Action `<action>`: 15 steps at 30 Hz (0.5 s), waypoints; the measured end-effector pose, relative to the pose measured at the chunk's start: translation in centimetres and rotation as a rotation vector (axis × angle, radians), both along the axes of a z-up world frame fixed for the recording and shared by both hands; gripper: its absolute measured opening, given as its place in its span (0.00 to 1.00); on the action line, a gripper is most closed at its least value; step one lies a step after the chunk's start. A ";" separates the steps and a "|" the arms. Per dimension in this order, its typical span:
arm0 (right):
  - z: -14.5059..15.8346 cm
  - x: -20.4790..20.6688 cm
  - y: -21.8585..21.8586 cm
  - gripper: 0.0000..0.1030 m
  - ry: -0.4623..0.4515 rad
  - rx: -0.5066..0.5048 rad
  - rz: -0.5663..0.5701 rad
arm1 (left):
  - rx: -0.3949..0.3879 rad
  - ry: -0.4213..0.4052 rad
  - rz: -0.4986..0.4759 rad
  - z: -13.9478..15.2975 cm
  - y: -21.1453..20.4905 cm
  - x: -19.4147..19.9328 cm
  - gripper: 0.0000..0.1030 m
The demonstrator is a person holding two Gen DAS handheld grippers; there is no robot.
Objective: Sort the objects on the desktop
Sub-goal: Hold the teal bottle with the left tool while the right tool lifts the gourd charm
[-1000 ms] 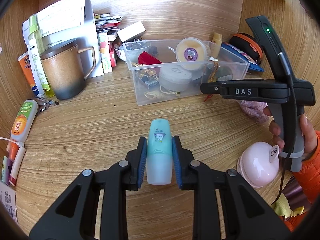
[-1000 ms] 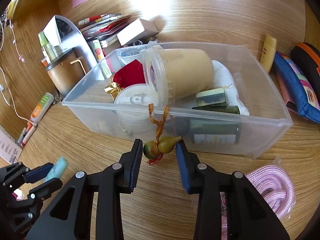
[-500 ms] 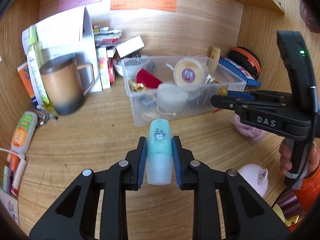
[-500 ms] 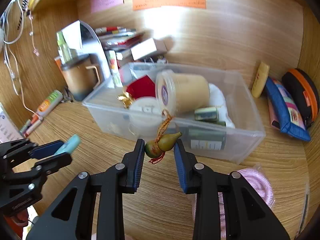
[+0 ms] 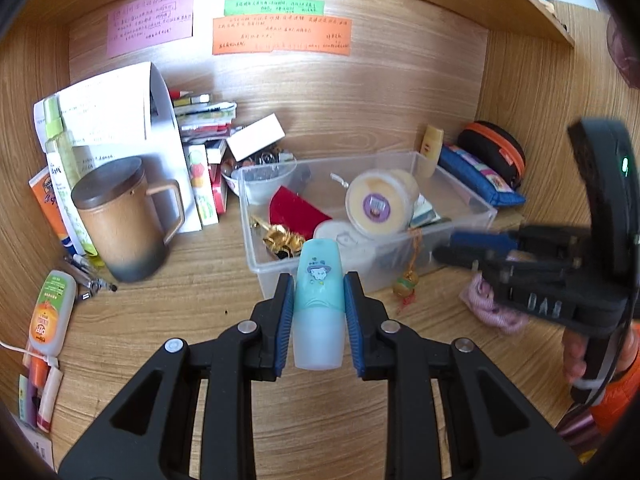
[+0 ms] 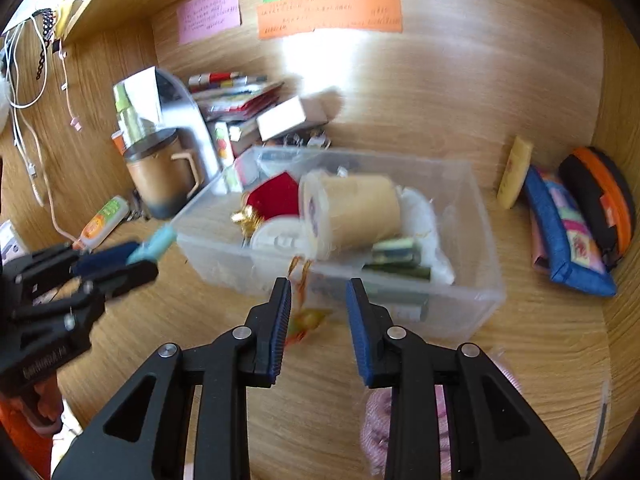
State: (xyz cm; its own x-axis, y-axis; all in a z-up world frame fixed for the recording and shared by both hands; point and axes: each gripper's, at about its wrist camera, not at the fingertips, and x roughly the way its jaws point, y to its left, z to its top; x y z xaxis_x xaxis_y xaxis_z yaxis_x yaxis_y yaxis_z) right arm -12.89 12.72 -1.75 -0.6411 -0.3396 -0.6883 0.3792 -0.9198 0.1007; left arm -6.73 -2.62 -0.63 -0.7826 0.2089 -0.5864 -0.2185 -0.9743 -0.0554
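Observation:
My left gripper (image 5: 319, 284) is shut on an upright teal tube (image 5: 318, 308) with a cartoon face, held above the desk in front of the clear plastic bin (image 5: 246, 220). In the right wrist view, that gripper (image 6: 144, 258) and the tube (image 6: 154, 244) show at the left. My right gripper (image 6: 318, 286) hovers before the bin's front wall (image 6: 460, 312) with its jaws narrowly apart. A small gourd charm (image 5: 406, 280) dangles on an orange cord from the bin's rim. It hangs just beyond and below my right gripper (image 5: 444, 246). The charm (image 6: 308, 320) is blurred and touches neither pad firmly.
A lidded brown mug (image 5: 120, 224) and stacked books and papers fill the back left. An orange-labelled bottle (image 5: 50, 312) and pens lie at the left edge. A pink cord coil (image 5: 492, 304) lies right of the bin, with a blue pouch (image 5: 480, 176) and an orange-trimmed case (image 5: 496, 148) behind it.
Both grippers have risen and drawn back from the bin. The gourd charm that sat between the right pads has dropped lower and now swings on its cord. The left still holds the tube.

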 end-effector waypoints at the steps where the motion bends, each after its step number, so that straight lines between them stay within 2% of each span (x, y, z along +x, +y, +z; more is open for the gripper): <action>1: -0.4 0.0 -0.1 0.25 -0.014 0.003 0.001 | 0.001 0.001 -0.001 0.1 0.0 0.0 0.24; 4: -1.7 -0.7 -0.6 0.25 -0.065 0.027 0.005 | 0.001 -0.005 -0.002 0.0 0.0 -0.1 0.24; 7: -2.8 -1.5 -0.8 0.25 -0.117 0.004 0.018 | 0.003 -0.016 -0.004 -0.4 0.1 0.1 0.24; 11: -3.9 -2.4 -1.1 0.26 -0.155 0.018 0.001 | 0.000 -0.030 -0.003 -0.9 -0.1 0.3 0.24; 15: -4.8 -3.6 -0.6 0.38 -0.243 -0.088 -0.011 | 0.006 -0.030 0.003 -1.0 -0.6 0.5 0.24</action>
State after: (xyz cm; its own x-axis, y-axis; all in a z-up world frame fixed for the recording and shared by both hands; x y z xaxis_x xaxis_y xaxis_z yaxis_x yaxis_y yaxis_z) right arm -16.45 12.13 -6.57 -0.4643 -0.3989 -0.7907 0.3240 -0.9074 0.2676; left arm -6.19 -3.26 -1.67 -0.7656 0.2103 -0.6080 -0.2136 -0.9745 -0.0681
